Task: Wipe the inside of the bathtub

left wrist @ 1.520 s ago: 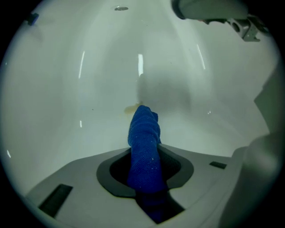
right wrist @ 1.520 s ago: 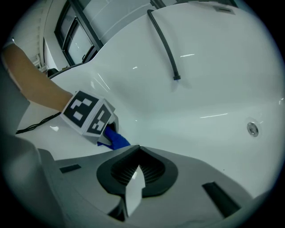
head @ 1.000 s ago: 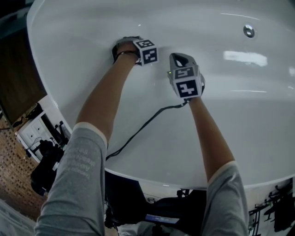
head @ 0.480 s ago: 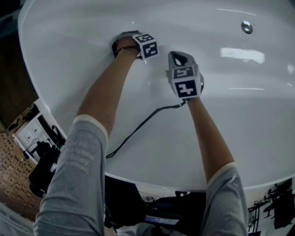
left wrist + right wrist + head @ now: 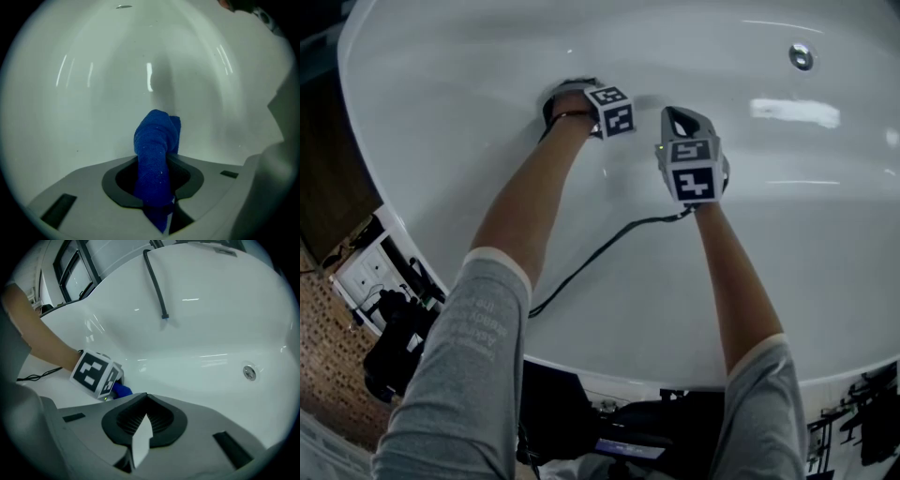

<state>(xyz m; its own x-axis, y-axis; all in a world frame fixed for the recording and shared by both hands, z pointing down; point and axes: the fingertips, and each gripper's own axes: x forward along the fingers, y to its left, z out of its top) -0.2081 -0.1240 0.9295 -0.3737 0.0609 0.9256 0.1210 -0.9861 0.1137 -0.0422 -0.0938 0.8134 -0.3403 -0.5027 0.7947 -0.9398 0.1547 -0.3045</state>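
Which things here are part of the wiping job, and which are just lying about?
In the job: bathtub; blue cloth, clamped in the jaws of the left gripper.

Lying about: right gripper, jaws shut and empty; black cable on the tub wall; round metal fitting; black hose.

Bare bathtub [image 5: 441, 112] wall is lying open ahead of the left gripper [image 5: 570, 97] and right gripper [image 5: 680, 118], while only a black cable [image 5: 600, 248] is trailing across the near slope.

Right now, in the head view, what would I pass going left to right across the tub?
The left gripper, shut on the blue cloth → right gripper → round metal fitting on the bathtub wall.
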